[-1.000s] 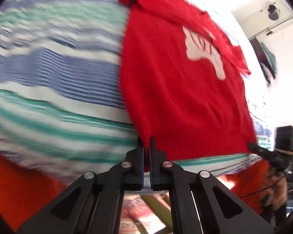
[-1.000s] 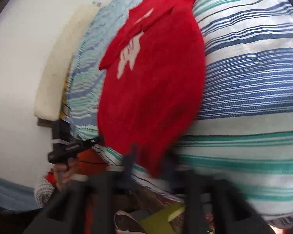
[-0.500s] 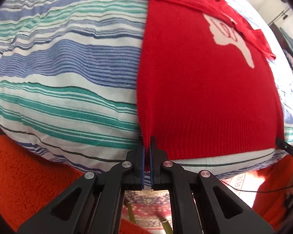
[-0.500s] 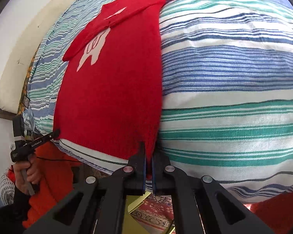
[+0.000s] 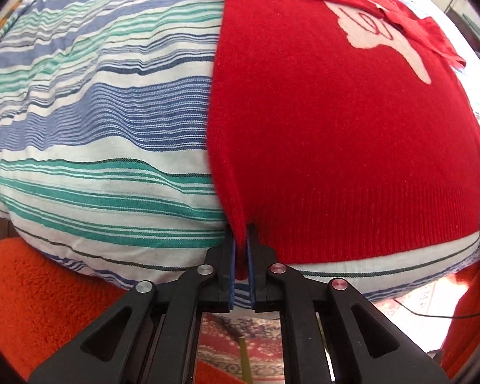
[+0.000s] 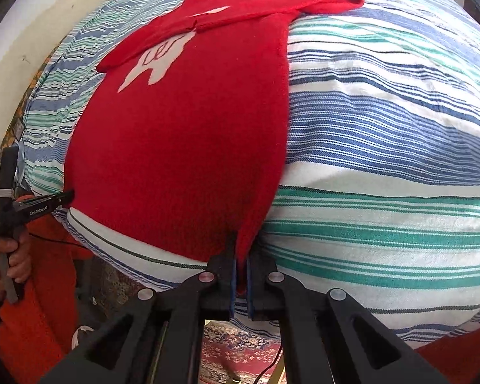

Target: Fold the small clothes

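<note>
On the striped bedcover (image 5: 112, 147), your red sweater (image 5: 336, 147) is lying spread flat, its ribbed hem hanging at the near edge of the bed and its sleeves folded across the chest at the far end. A white knitted figure (image 5: 384, 41) is showing on the front, with thin red curly lines stitched in it that you cannot read as letters.

Your left claw (image 5: 241, 256) is sitting at the hem's left corner; its jaws are opening, with the red corner of the knit hanging between the blue pads and a slim gap showing beside it. Your right claw (image 6: 240, 268) is clamped together on the hem's right corner, the red fabric pinched tight between its pads.

In the right wrist view, you are seeing the left claw from the side, at the far corner of the hem, with "GenRobot.AI" printed in white along its black body (image 6: 38, 211). A smaller white label further back on it is too small to read. Your left hand (image 6: 3, 262) is gripping its handle, an orange sleeve (image 6: 32, 320) below it. A patterned rug (image 5: 240, 345) is showing on the floor beneath the bed's edge.
</note>
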